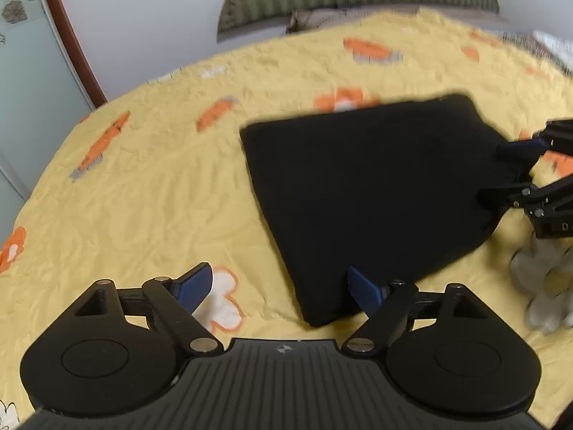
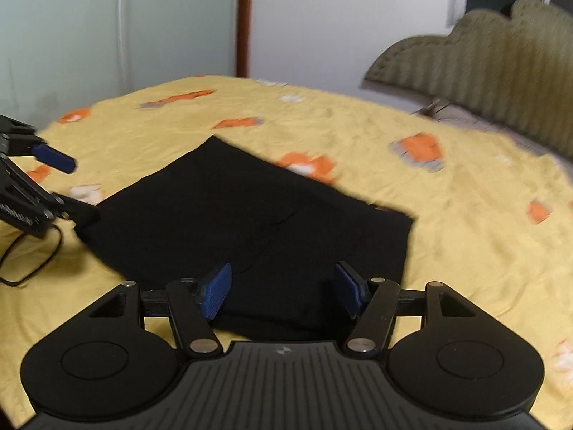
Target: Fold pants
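- The black pants (image 1: 365, 186) lie on the bed (image 1: 143, 197) as a compact, roughly square packet, flat on the yellow flowered cover; the folding looks all but done
- The left tool (image 1: 279, 292) hangs low over the cover with its jaws spread wide and nothing between them; the packet's near corner sits just ahead of its right-hand blue pad (image 1: 363, 292), the other pad over bare cover
- The right tool (image 2: 283, 292) has its jaws parted about halfway, empty, with the packet's near edge right under and ahead of them
- Step in hand, as I judge it: letting go after the last fold, both tools free of the cloth
- Next move: lift both tools clear without snagging an edge, or, if another fold is wanted, pinch the two near corners and carry them over to the far edge
- A grey soft toy (image 1: 544, 286) lies to the right of the left tool, apart from the pants
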Demonstrator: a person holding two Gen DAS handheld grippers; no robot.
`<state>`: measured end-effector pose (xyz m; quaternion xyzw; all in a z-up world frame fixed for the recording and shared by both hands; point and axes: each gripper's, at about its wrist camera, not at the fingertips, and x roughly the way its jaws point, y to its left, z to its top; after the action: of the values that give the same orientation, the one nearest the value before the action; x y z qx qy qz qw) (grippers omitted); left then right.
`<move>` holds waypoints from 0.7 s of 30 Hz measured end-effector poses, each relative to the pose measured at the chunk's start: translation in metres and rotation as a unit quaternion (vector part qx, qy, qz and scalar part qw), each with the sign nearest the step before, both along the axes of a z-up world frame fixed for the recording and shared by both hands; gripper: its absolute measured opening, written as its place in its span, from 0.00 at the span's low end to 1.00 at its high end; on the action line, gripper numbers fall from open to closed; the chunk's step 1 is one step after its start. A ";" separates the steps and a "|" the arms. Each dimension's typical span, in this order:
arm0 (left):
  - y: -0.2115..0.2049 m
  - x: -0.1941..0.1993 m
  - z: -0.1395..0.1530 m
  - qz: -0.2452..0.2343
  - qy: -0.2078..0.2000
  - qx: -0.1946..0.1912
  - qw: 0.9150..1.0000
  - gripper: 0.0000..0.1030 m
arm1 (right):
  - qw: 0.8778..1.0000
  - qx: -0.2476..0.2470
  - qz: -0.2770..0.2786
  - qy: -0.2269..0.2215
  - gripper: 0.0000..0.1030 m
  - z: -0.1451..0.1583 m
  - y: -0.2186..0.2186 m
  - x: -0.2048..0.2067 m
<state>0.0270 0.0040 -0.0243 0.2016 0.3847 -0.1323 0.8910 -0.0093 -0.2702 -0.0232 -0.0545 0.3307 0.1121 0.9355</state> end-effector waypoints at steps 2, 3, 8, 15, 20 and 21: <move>0.002 -0.002 -0.001 0.012 0.000 -0.010 1.000 0.82 | 1.000 -0.014 -0.007 -0.003 0.61 -0.006 0.003 0.001; 0.004 -0.005 0.003 0.014 -0.001 -0.017 1.000 0.81 | 1.000 -0.015 -0.015 -0.003 0.61 -0.002 0.004 -0.002; 0.018 -0.018 0.029 0.016 -0.018 -0.093 0.995 0.82 | 1.000 0.006 -0.017 -0.026 0.62 0.014 0.007 -0.022; 0.007 0.013 -0.008 0.091 0.046 -0.130 0.986 0.81 | 0.999 -0.009 -0.033 -0.011 0.63 -0.006 0.014 -0.014; 0.026 -0.010 0.023 0.108 0.040 -0.171 0.979 0.81 | 0.997 0.002 -0.074 -0.037 0.86 0.019 0.022 -0.044; 0.027 -0.017 0.030 0.113 0.027 -0.171 0.978 0.82 | 0.996 0.011 -0.082 -0.043 0.93 0.023 0.024 -0.050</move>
<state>0.0097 0.0310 0.0053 -0.0018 0.4006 -0.1000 0.9108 -0.0588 -0.2463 -0.0006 -0.0213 0.2922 0.0360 0.9555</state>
